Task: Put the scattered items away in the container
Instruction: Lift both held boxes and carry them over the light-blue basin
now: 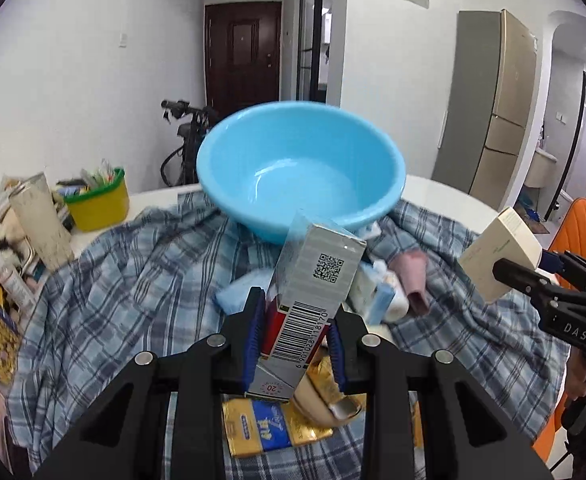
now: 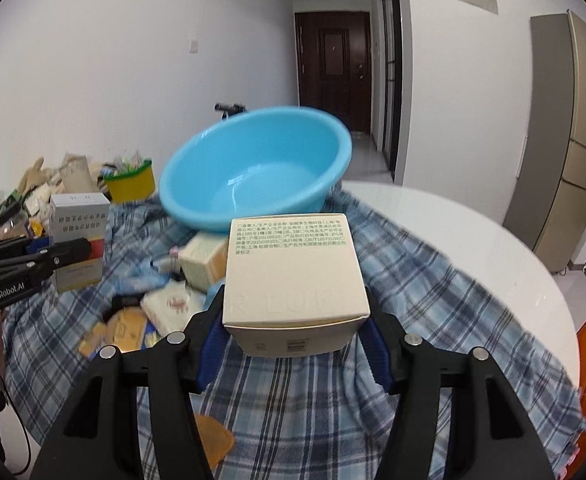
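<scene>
Silver carton (image 1: 317, 280), clamped in the left tool (image 1: 295, 336), points its long axis ahead toward the blue basin (image 1: 301, 168); the right tool (image 2: 293, 332) grips a cream box (image 2: 293, 276) crosswise.

The left wrist camera looked forward and down between its fingers at the blue basin (image 1: 301, 172), from close. The right wrist camera faced the same basin (image 2: 255, 168) from the right. Both showed the checked cloth (image 1: 133, 272) and the door (image 1: 243, 56).
</scene>
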`<action>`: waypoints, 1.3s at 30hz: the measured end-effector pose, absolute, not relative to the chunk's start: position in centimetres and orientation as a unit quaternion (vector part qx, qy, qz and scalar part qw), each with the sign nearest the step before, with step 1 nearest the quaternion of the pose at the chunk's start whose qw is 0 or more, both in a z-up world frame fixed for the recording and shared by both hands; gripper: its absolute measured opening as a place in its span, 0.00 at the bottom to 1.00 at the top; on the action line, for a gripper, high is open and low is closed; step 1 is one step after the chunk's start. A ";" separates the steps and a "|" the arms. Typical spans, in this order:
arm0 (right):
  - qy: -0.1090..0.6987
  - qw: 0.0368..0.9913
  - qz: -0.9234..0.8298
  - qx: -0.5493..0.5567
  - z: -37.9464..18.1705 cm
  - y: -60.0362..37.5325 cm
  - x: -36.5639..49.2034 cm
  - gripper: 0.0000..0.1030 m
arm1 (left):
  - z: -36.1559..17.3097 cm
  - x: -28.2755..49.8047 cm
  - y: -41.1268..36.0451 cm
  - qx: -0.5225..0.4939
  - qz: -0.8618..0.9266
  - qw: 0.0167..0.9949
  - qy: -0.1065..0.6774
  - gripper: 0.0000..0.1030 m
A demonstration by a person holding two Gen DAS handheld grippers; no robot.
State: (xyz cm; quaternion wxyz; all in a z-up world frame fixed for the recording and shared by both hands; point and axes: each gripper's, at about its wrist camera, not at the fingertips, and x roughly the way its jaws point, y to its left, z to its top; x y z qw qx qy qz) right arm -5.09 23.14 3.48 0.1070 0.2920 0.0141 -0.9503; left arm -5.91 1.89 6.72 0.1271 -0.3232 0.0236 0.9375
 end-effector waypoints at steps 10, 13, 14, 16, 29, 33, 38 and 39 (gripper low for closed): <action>0.013 0.100 -0.966 0.236 8.0 23.9 -4.7 0.57 | 10.2 -6.5 2.5 -0.289 0.947 0.135 0.020 0.30; 0.013 0.100 -0.968 0.228 8.7 24.1 -4.6 0.57 | 11.2 -6.3 2.7 -0.279 0.950 0.138 0.025 0.30; 0.013 0.100 -0.969 0.225 8.9 24.1 -4.6 0.57 | 11.5 -6.3 2.8 -0.276 0.951 0.138 0.028 0.30; 0.014 0.101 -0.970 0.221 9.1 24.2 -4.6 0.57 | 12.0 -6.1 2.9 -0.270 0.952 0.139 0.030 0.30; 0.008 0.105 -0.972 0.211 9.4 23.7 -5.8 0.57 | 12.8 -7.0 3.7 -0.272 0.950 0.151 0.039 0.30; 0.003 0.102 -0.973 0.208 9.7 23.8 -6.4 0.57 | 12.8 -7.9 4.3 -0.271 0.950 0.150 0.045 0.30; 0.010 0.100 -0.973 0.210 9.9 23.6 -7.2 0.56 | 12.5 -9.1 4.5 -0.270 0.951 0.143 0.046 0.30; 0.012 0.099 -0.972 0.211 9.9 23.5 -7.5 0.56 | 12.5 -9.4 4.5 -0.270 0.951 0.142 0.045 0.30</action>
